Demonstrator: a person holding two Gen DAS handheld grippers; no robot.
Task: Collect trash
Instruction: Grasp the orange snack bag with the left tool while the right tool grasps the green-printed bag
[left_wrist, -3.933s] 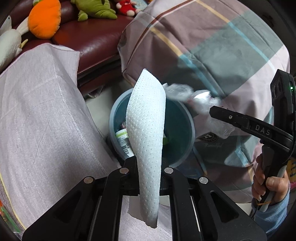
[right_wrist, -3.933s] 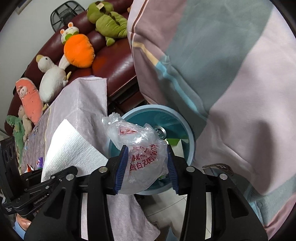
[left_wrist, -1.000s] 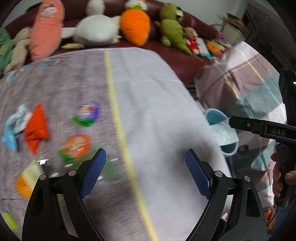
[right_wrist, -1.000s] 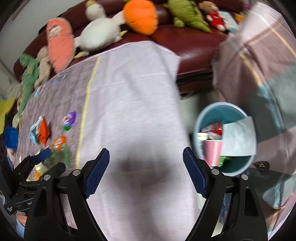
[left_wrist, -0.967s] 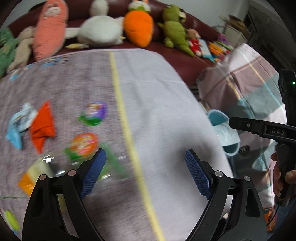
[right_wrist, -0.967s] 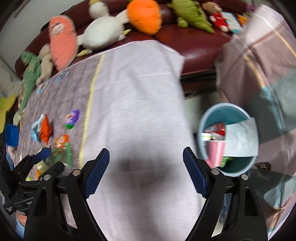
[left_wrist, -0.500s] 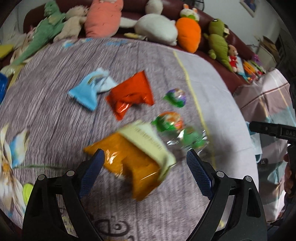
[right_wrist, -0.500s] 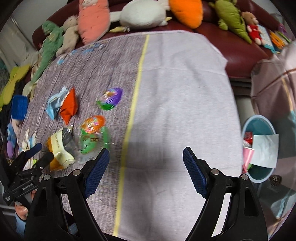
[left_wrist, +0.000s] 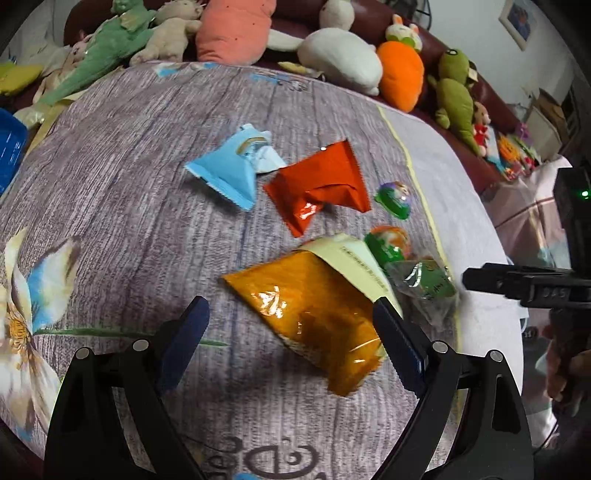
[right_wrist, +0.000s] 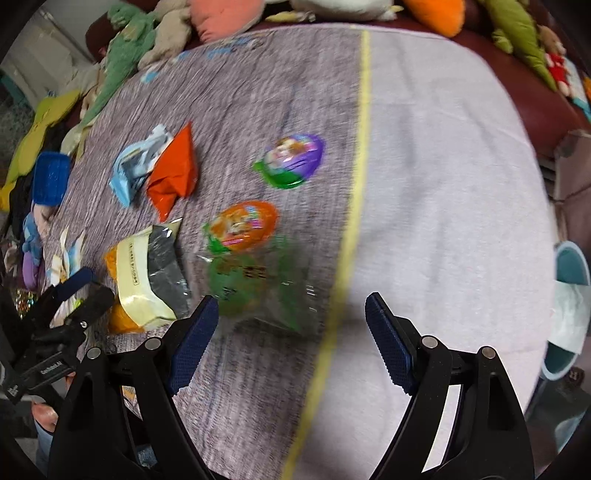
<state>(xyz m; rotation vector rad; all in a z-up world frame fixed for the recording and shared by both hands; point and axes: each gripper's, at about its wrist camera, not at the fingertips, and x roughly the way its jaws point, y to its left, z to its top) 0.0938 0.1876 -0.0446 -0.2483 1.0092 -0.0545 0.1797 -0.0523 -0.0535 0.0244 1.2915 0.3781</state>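
Left wrist view has our left gripper (left_wrist: 291, 332) spread wide and empty, tilted down over the orange foil pouch (left_wrist: 310, 314), which lies between the jaws on the grey wood-print cloth (left_wrist: 129, 184). At 12 o'clock from the pouch sit a crumpled red wrapper (left_wrist: 325, 184) and, at 11 o'clock, a pale blue packet (left_wrist: 229, 173). At 2 o'clock is an orange egg-shaped capsule (left_wrist: 388, 240), with a clear green-printed bag (left_wrist: 424, 284) at 3 o'clock. Our right gripper (right_wrist: 291, 343), also wide and holding nothing, hangs over that green bag, blurred in its own view. The blue bin (right_wrist: 569, 295) waits at 3 o'clock, off the cloth's edge.

We judge the risks to be these: glossy puffed foil could squirt from the pads if we pinch its slick bulge; the pouch's cream flap overlaps its neighbours, so closing may drag them along; thin crinkly film may fold flat and slip; the loose cloth could bunch into the jaws.
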